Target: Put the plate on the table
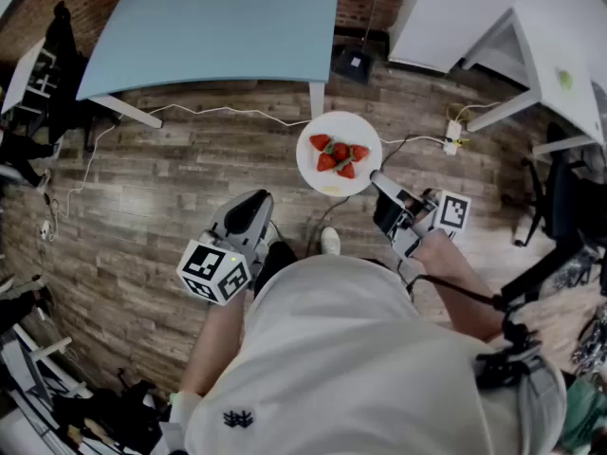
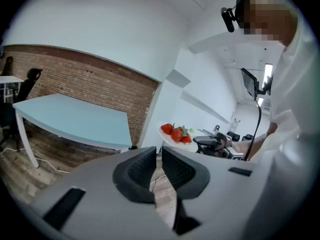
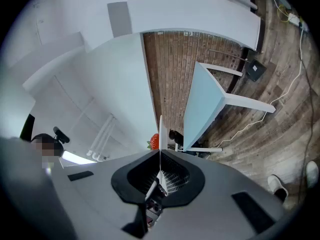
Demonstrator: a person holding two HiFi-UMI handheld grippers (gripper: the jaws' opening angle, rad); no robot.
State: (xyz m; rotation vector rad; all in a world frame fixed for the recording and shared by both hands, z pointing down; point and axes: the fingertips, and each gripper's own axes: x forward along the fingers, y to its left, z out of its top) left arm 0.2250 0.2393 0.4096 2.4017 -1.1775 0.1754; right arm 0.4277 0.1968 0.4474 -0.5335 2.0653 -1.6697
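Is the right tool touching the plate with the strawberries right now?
Touching. In the right gripper view the right tool is shut on the plate, its rim edge-on between the jaws; the head view agrees.

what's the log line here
right gripper: shut on plate rim | left gripper: empty, jaws slightly apart | plate: over floor, short of table

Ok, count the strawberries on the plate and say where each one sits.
5 strawberries, bunched at the middle of the white plate held at its rim by the right hand-held gripper: three in a far row, two in a near row. Another could hide among them.
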